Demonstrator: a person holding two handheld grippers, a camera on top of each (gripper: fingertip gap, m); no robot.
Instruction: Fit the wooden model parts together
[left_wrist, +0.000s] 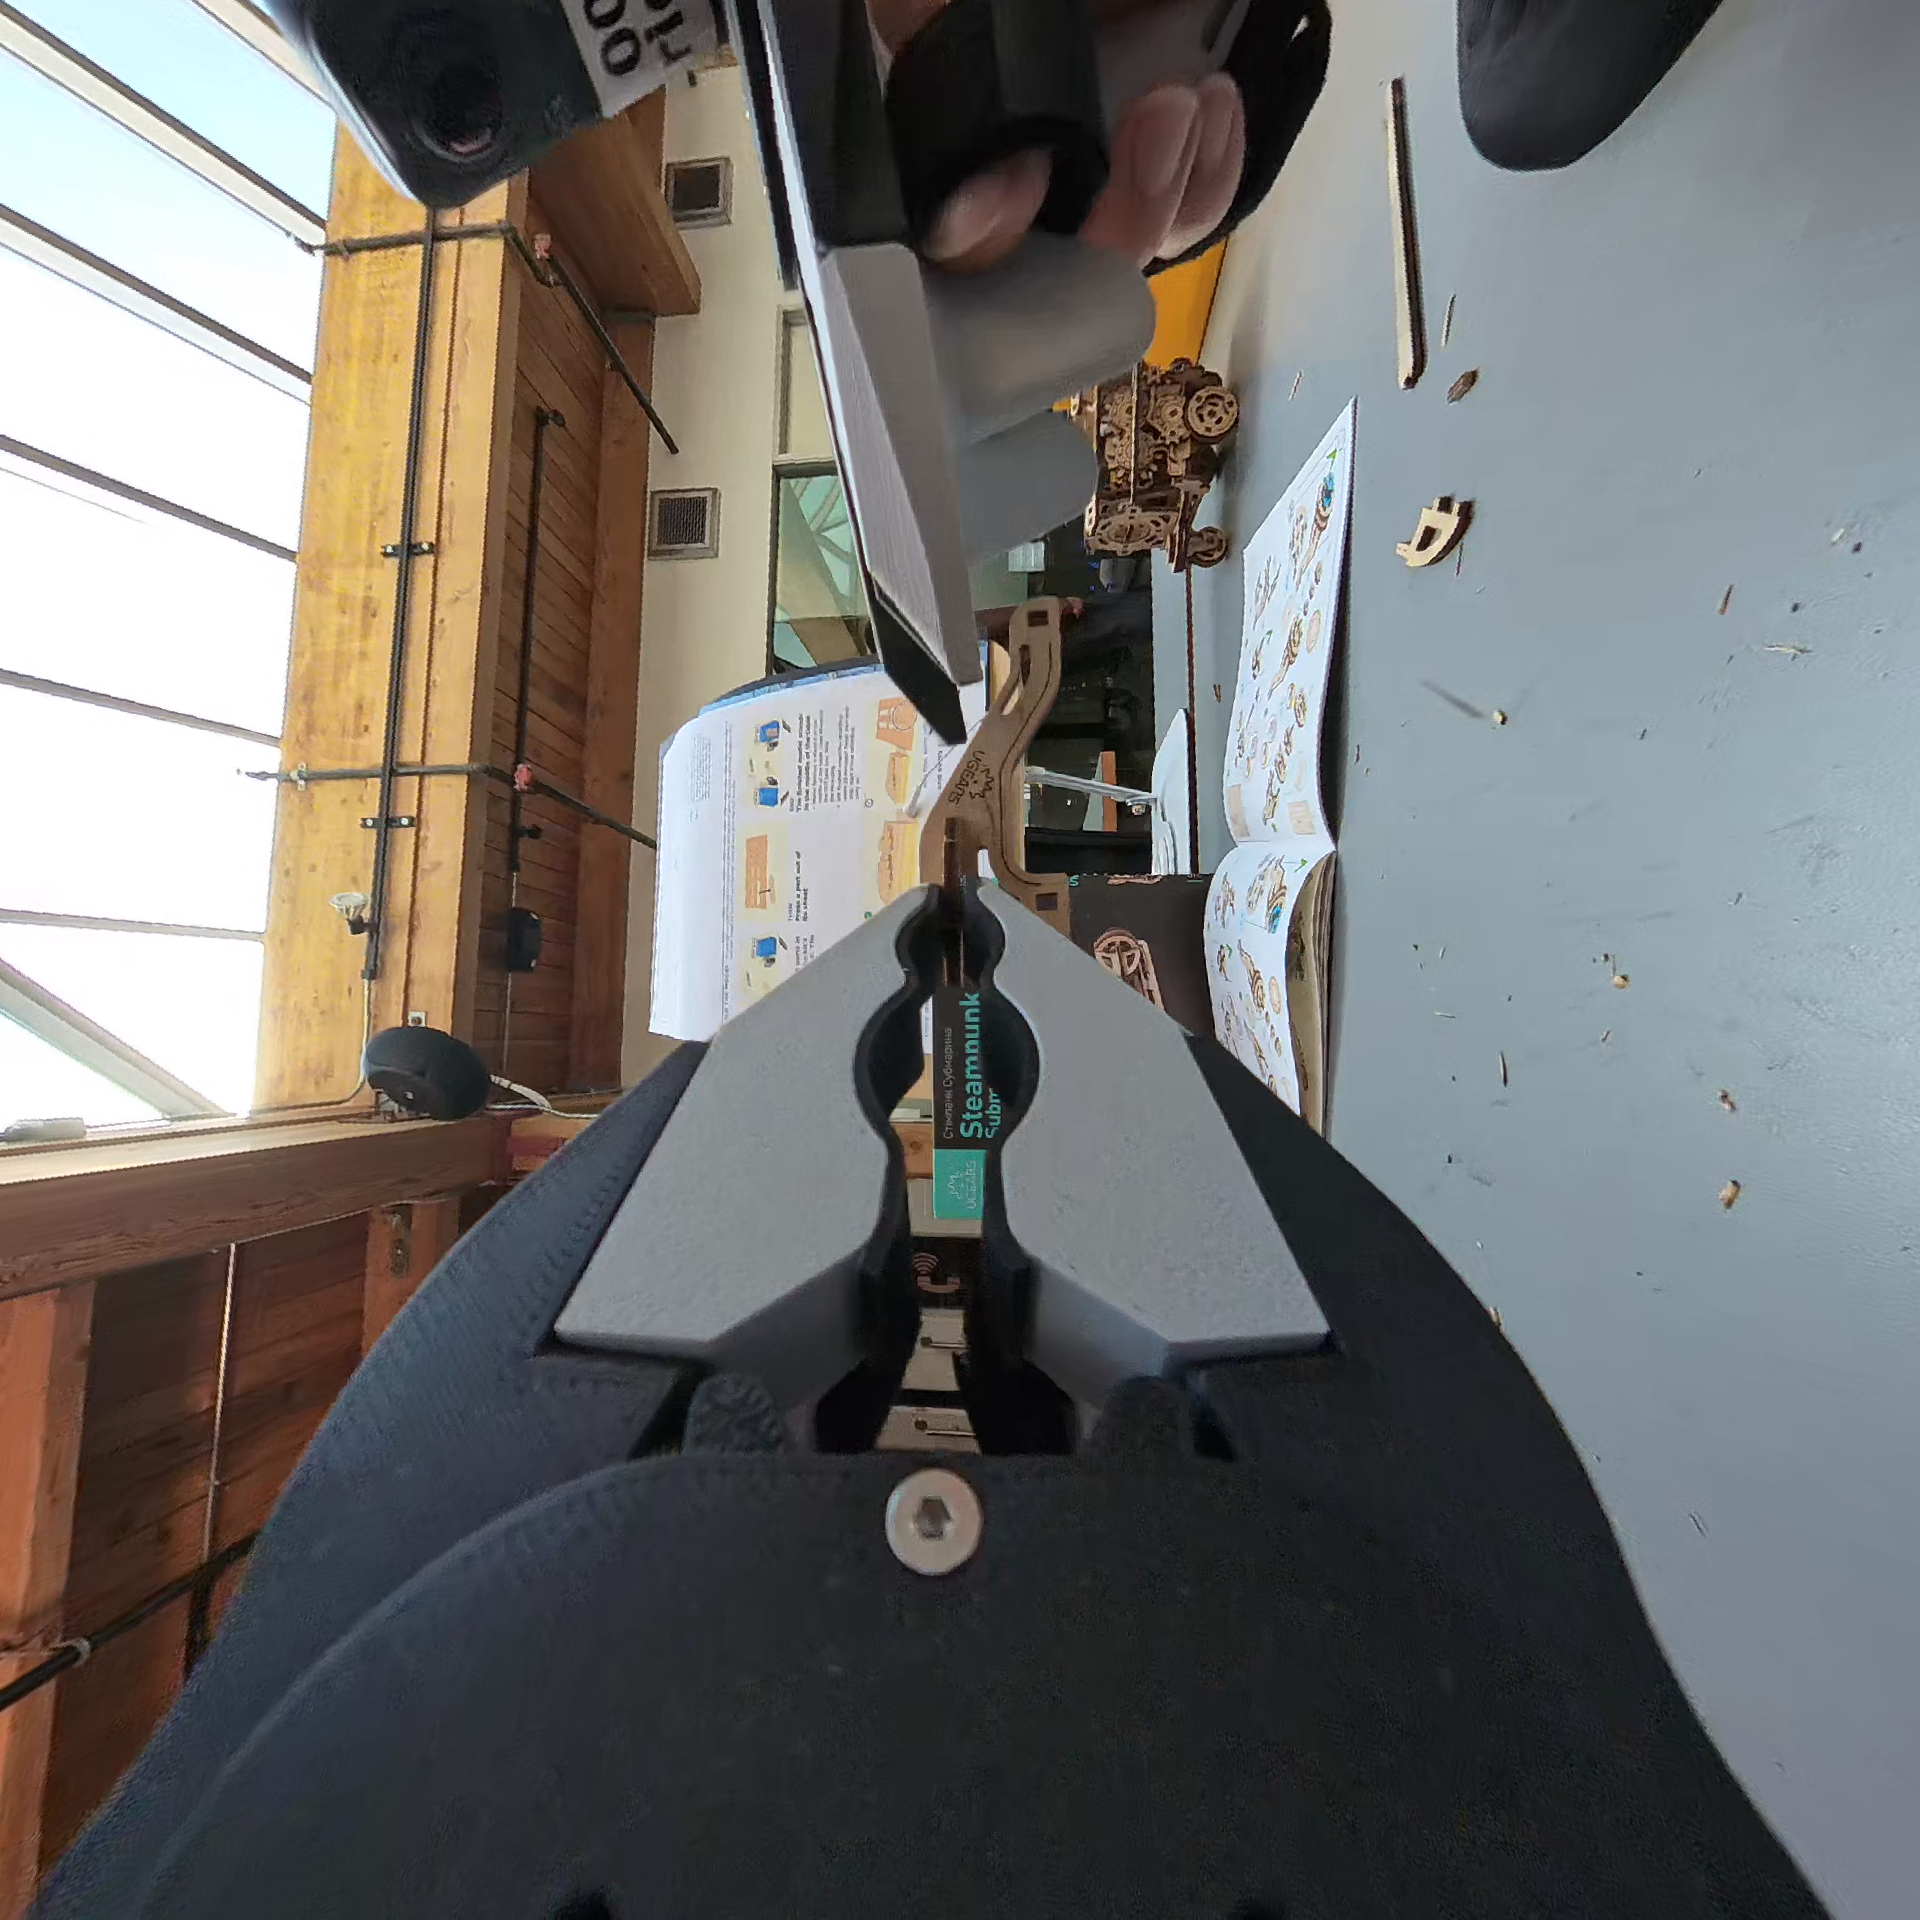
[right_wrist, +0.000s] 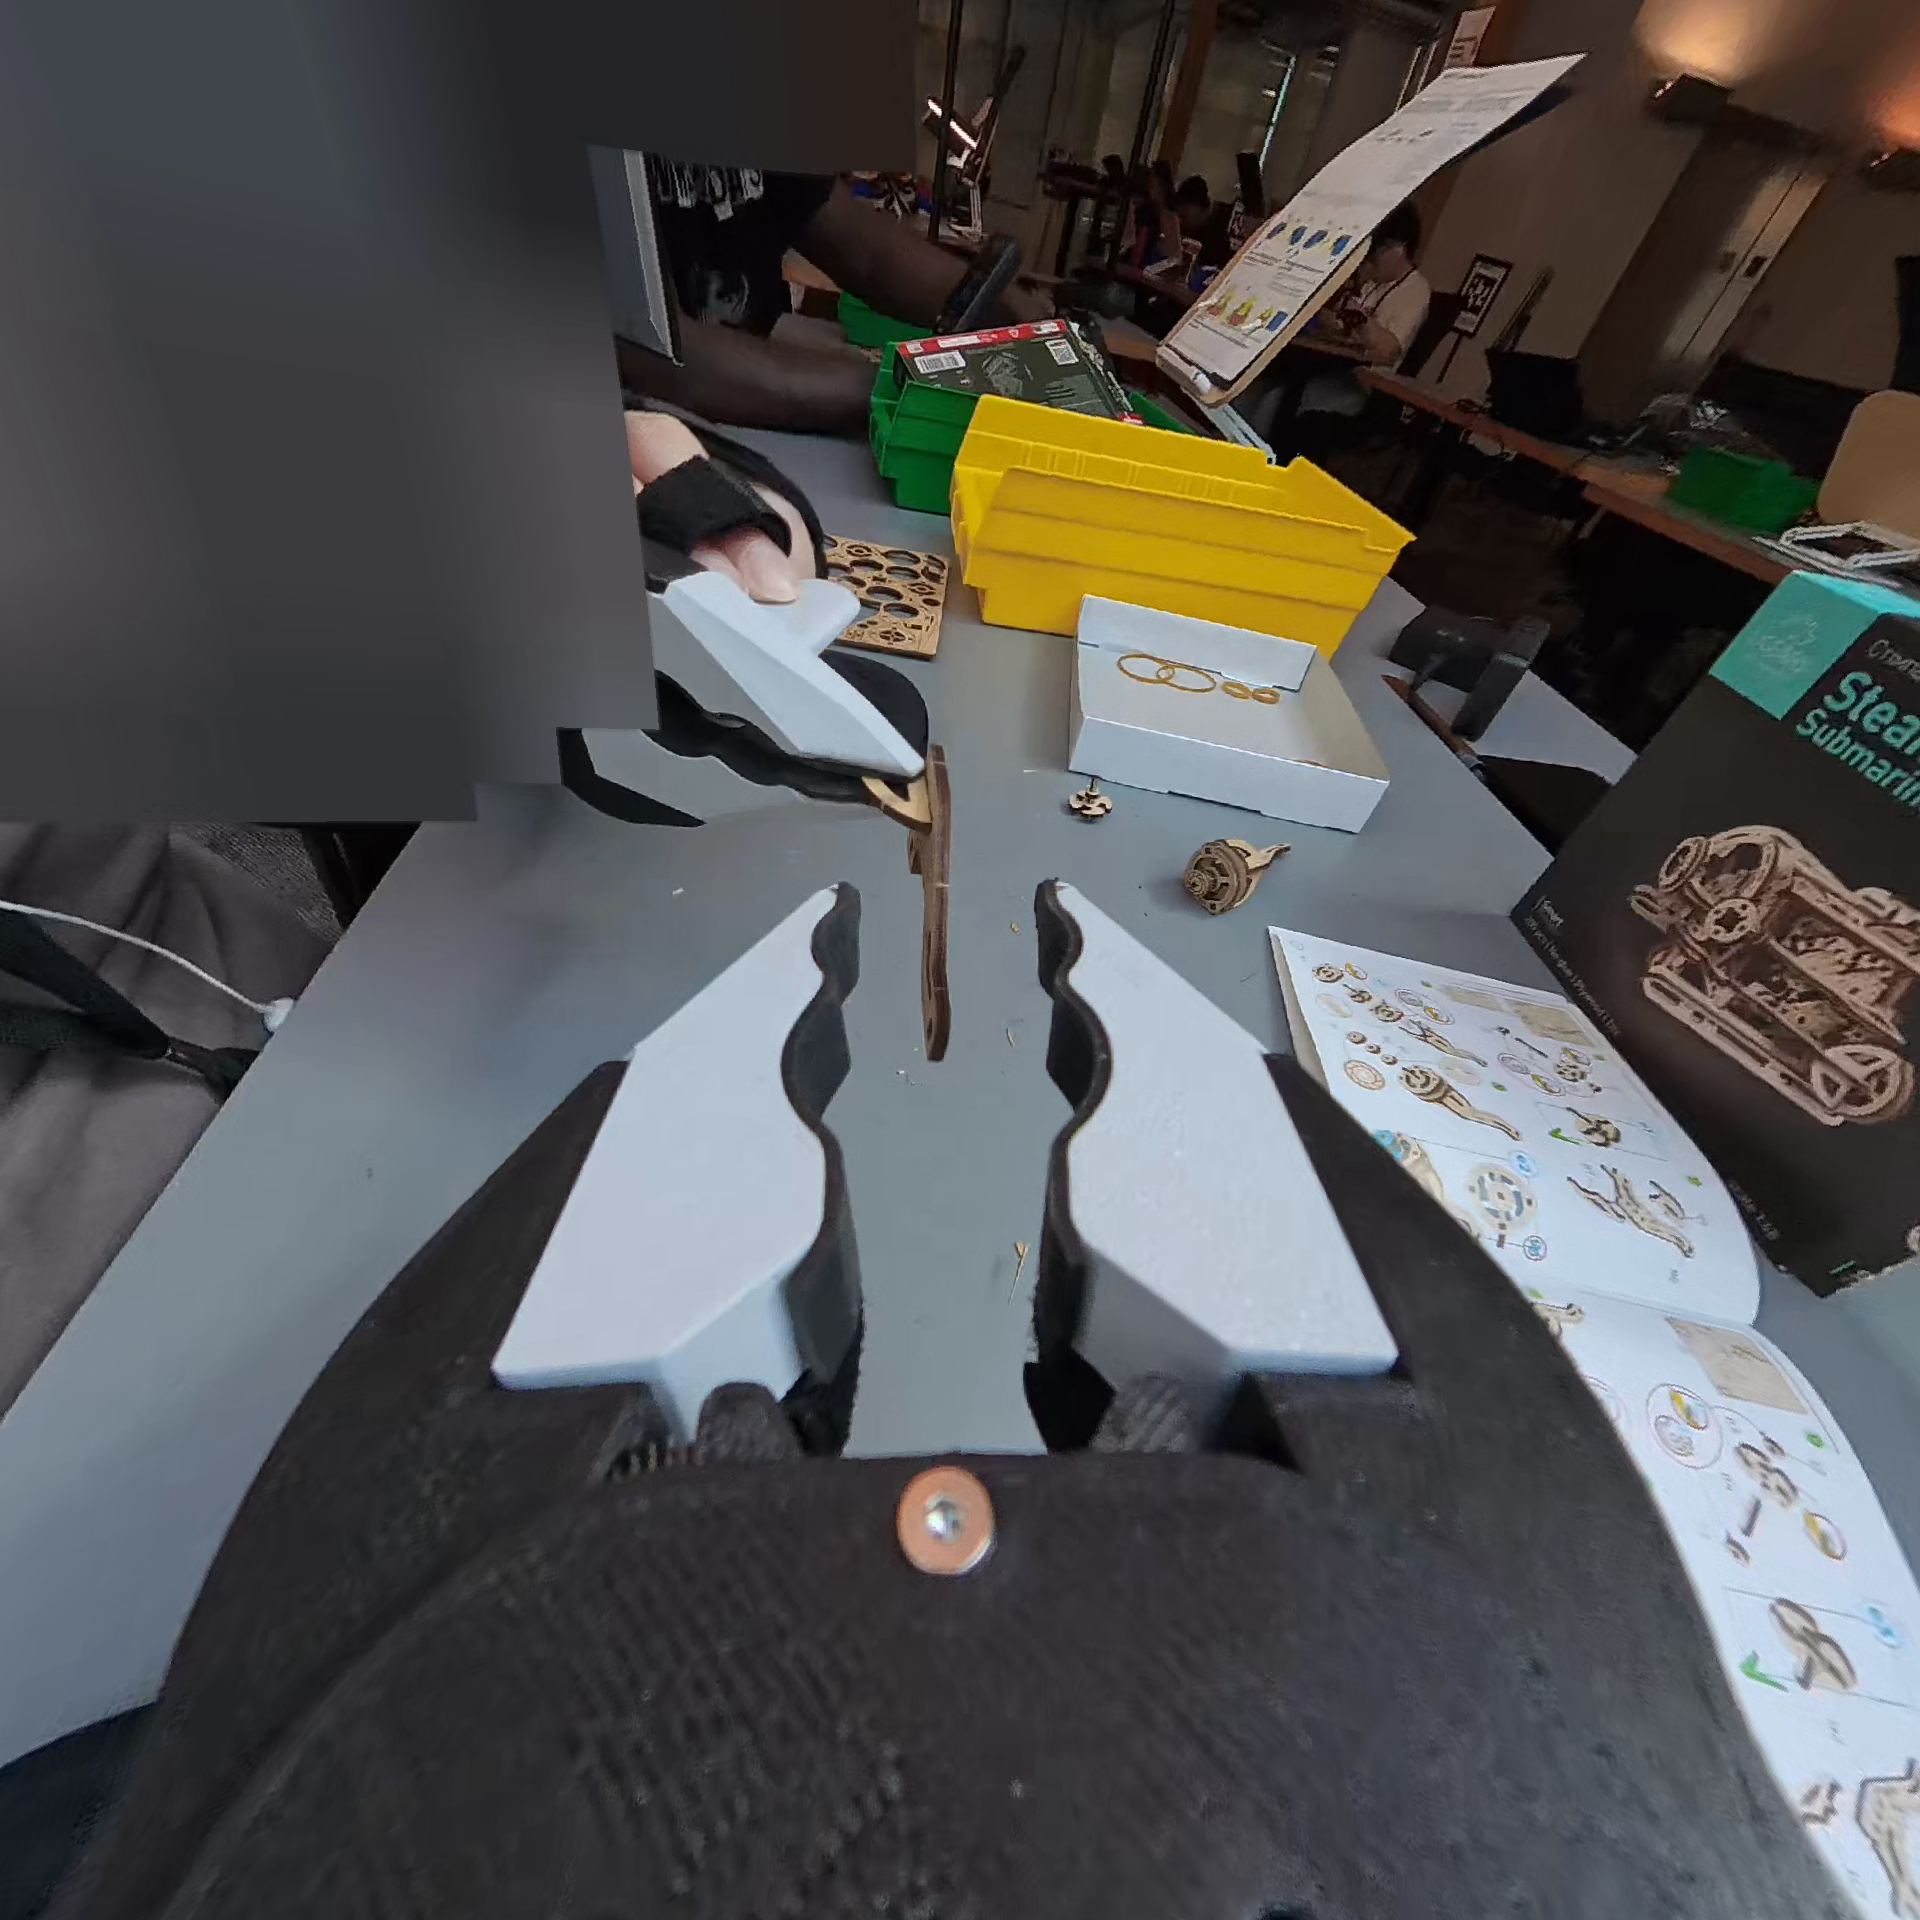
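Printed box (right_wrist: 1766, 935), booklet (right_wrist: 1507, 1122) beside gripped wooden part (left_wrist: 1003, 748)

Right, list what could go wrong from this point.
1. The left gripper pinches the flat wooden part only at one end, so it may pivot or slip.
2. The right gripper is open around the part; closing off-centre could snap the thin wood.
3. A dropped part would land among the wood splinters on the table.
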